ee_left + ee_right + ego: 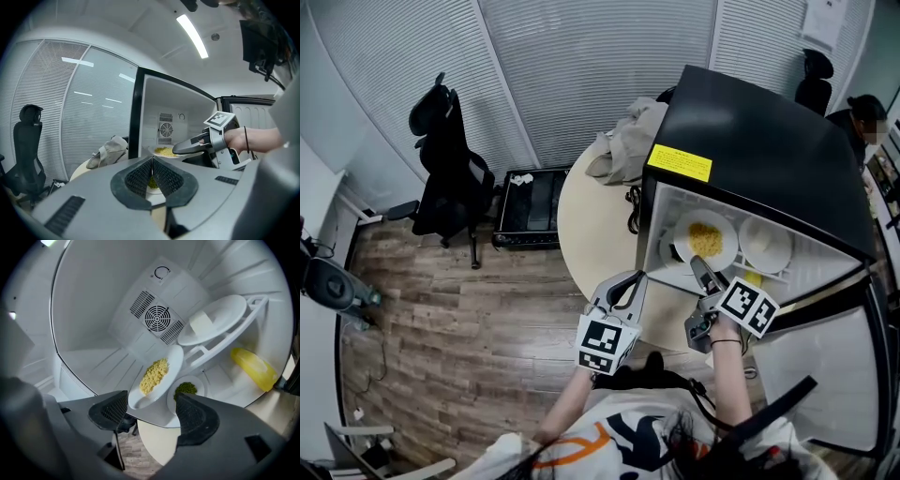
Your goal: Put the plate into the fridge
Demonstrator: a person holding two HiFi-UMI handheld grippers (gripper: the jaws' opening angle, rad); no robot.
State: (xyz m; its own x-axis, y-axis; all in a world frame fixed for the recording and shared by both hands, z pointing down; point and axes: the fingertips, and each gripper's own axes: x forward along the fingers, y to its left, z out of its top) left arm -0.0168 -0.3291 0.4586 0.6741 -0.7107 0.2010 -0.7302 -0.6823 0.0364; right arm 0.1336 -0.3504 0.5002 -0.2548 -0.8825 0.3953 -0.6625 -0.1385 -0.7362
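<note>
Already plate (pixel 157 375) lies on fridge (pixel 755 145) shelf, dead ahead of your right gripper (pixel 151 409); jaws spread, near rim between them, unpinched. Left gripper (pixel 152 174) pressed together, empty, farther off.

The left hand-held gripper (pixel 630 279) sits near the body, pointing forward, its jaws pressed together with nothing between them. The right hand-held gripper (pixel 701 267) reaches a little farther on an outstretched forearm (pixel 729 370), its jaws apart and empty.
</note>
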